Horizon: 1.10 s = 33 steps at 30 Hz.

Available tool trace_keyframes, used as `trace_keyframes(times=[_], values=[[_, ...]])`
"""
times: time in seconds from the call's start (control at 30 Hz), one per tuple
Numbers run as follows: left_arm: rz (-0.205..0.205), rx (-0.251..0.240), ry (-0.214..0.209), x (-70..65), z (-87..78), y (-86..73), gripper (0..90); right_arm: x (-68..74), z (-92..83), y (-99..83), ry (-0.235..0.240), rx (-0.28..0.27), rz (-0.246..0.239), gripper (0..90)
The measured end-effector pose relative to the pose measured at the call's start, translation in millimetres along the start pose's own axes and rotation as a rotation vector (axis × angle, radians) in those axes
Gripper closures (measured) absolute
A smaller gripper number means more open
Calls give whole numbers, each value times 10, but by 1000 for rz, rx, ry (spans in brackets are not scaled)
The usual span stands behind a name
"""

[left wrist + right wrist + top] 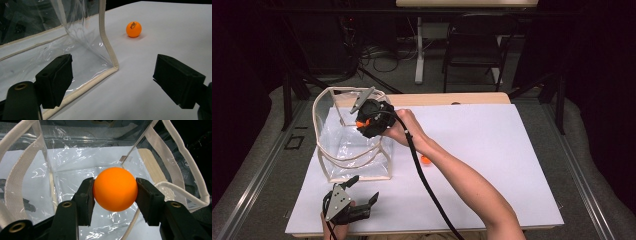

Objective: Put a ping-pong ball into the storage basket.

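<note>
The right tongs (115, 190) squeeze a round orange plastic ball (115, 189) tight between both black jaws. Right below and behind them sits the see-through plastic bag with cream cloth edges (172, 150), mouth open. The left tongs (112, 80) are wide open and hold nothing. The bag's corner is just in front of them, maybe touching the left jaw. A second small orange ball (133, 29) lies farther ahead on the white table (160, 45).

held ball (115, 189): orange | loose ball (133, 29): orange, dark print | bag (354, 150): clear, cream trim | worktop (492, 145): white
</note>
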<state>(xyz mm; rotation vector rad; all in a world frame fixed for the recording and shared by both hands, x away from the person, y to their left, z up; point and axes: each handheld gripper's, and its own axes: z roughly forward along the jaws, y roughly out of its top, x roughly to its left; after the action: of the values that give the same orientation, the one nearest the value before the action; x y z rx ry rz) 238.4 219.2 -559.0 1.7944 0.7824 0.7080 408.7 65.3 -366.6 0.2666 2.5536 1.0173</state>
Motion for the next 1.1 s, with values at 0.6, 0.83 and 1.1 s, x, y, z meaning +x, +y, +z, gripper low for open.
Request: trace_keyframes(times=[0.6,0.83,1.1], values=[[-2,-2,2,3,-2,0,157,6,70,0,21,47,2,511],[-4,-3,2,8,-5,-2,157,5,95,-7,27,67,2,511],[-3,-1,-1,2,4,1,157,1,96,-20,34,75,5,511]])
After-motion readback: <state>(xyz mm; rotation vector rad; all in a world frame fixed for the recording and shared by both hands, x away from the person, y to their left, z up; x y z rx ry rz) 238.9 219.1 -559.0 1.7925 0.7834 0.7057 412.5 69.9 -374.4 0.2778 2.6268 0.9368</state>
